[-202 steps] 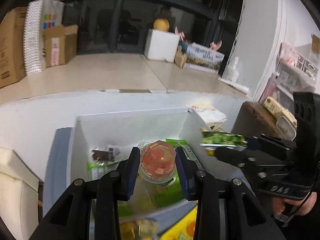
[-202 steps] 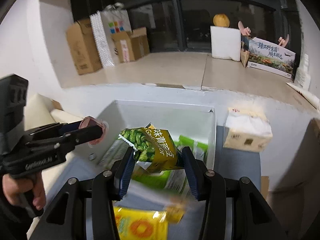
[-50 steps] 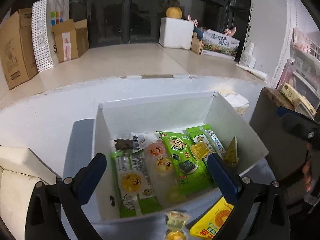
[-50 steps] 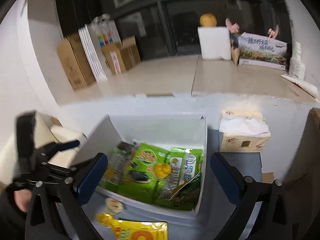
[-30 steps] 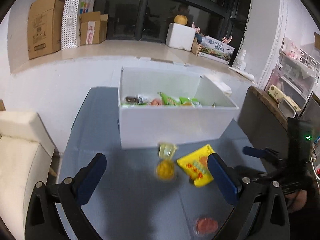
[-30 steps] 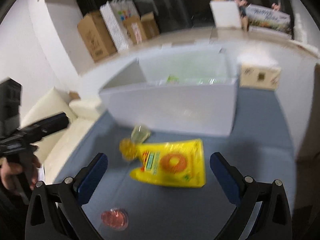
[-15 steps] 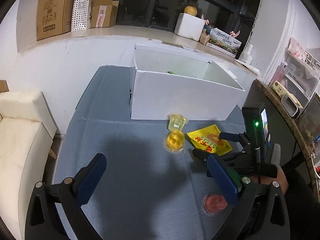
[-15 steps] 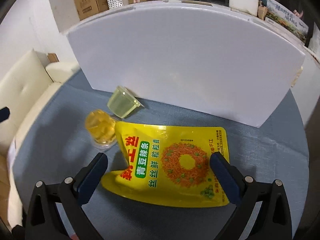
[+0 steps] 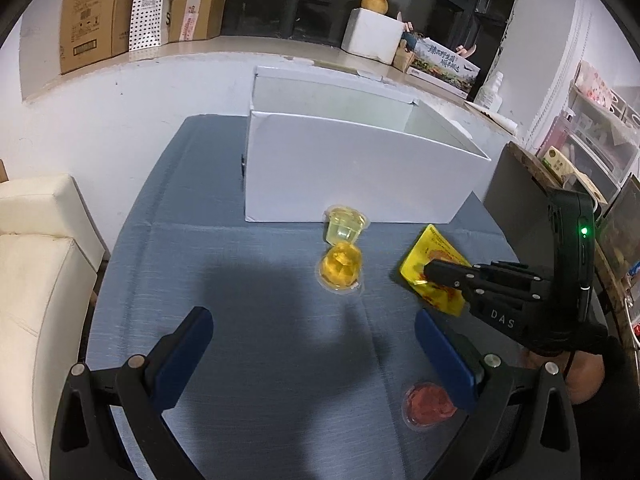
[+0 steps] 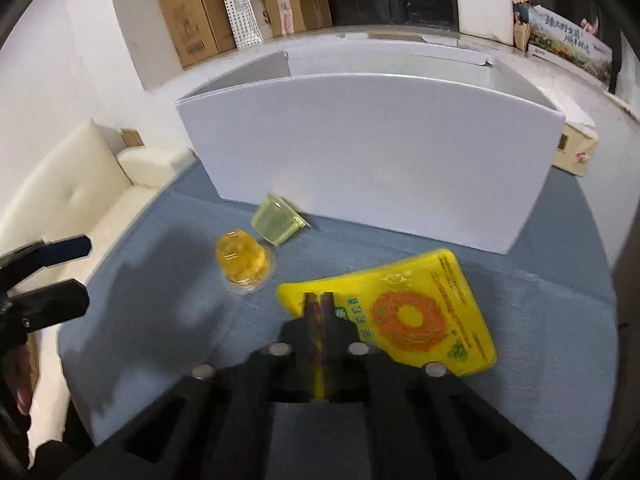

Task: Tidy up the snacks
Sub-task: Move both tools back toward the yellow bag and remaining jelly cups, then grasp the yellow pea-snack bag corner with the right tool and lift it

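Note:
My right gripper (image 10: 319, 300) is shut on the left edge of the yellow snack bag (image 10: 420, 312), which lies tilted on the blue cloth; both also show in the left wrist view, gripper (image 9: 432, 270) and bag (image 9: 434, 258). My left gripper (image 9: 312, 344) is open and empty above the cloth; it shows at the left of the right wrist view (image 10: 60, 268). An orange jelly cup (image 9: 340, 270) and a pale yellow jelly cup (image 9: 344, 229) lie before the white box (image 9: 360, 168). A red jelly cup (image 9: 428, 402) lies near my left gripper's right finger.
The white box (image 10: 372, 168) stands at the back of the blue table (image 9: 240, 320). A cream sofa (image 9: 36, 260) is left of the table. A tissue box (image 10: 576, 148) sits right of the white box. A dark board (image 9: 516, 196) stands at the right.
My right gripper has closed on the yellow bag's edge and lifted that edge. My left gripper stays open and has come a little closer to the jelly cups.

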Demonstrator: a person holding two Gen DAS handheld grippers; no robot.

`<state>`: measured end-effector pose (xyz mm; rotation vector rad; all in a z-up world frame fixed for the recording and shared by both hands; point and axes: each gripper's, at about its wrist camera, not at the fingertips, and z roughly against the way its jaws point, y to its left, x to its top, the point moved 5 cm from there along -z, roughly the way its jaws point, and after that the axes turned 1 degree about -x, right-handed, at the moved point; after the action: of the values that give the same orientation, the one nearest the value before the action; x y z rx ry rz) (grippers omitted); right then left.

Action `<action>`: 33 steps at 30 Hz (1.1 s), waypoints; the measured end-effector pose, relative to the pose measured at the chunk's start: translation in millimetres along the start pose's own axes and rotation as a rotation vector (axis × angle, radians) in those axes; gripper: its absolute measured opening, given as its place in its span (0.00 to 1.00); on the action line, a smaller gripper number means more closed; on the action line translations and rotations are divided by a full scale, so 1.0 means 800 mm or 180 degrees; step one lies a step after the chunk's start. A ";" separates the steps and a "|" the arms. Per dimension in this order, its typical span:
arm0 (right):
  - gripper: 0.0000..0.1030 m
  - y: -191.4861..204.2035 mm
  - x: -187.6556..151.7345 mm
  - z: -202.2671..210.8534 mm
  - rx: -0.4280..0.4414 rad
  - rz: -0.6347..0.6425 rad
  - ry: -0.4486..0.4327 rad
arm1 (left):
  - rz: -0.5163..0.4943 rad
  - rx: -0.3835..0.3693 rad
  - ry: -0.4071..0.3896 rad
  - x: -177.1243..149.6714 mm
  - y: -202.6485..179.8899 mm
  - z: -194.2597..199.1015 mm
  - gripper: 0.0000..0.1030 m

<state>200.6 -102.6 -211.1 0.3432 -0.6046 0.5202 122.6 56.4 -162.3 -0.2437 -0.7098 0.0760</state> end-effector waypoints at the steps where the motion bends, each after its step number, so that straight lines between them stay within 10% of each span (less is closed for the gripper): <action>1: 0.00 -0.003 -0.002 -0.001 0.0007 -0.0015 -0.0003 | -0.0008 -0.0004 0.0003 0.000 -0.001 -0.001 1.00; 4: 0.01 -0.009 -0.005 0.011 -0.0052 -0.0040 -0.0114 | -0.0029 -0.0009 0.0004 0.001 -0.002 -0.002 1.00; 6: 0.32 -0.012 -0.005 0.024 -0.0106 -0.0044 -0.0168 | -0.0017 0.0003 0.0012 0.001 0.000 -0.003 1.00; 7: 0.76 -0.016 -0.005 0.033 -0.0178 -0.0048 -0.0210 | -0.0009 0.0003 0.0011 0.001 0.001 -0.004 1.00; 9: 0.92 -0.021 -0.008 0.053 -0.0223 -0.0096 -0.0417 | -0.0001 0.0000 0.0015 0.001 0.002 -0.006 1.00; 16: 0.92 -0.035 -0.039 0.057 -0.0398 -0.0319 -0.0310 | -0.0040 -0.0043 0.0053 -0.001 -0.007 -0.014 1.00; 27: 0.93 -0.085 -0.062 0.033 0.0804 -0.1915 -0.0372 | 0.0022 -0.0023 0.0079 -0.004 0.000 -0.020 1.00; 33: 0.93 -0.084 -0.032 0.015 0.0731 -0.1956 -0.0379 | 0.0020 -0.0047 0.0109 -0.008 -0.002 -0.024 1.00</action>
<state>214.7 -172.4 -228.1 0.7505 -0.5206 -0.0252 130.3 50.5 -180.0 -0.2609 -0.6757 0.0724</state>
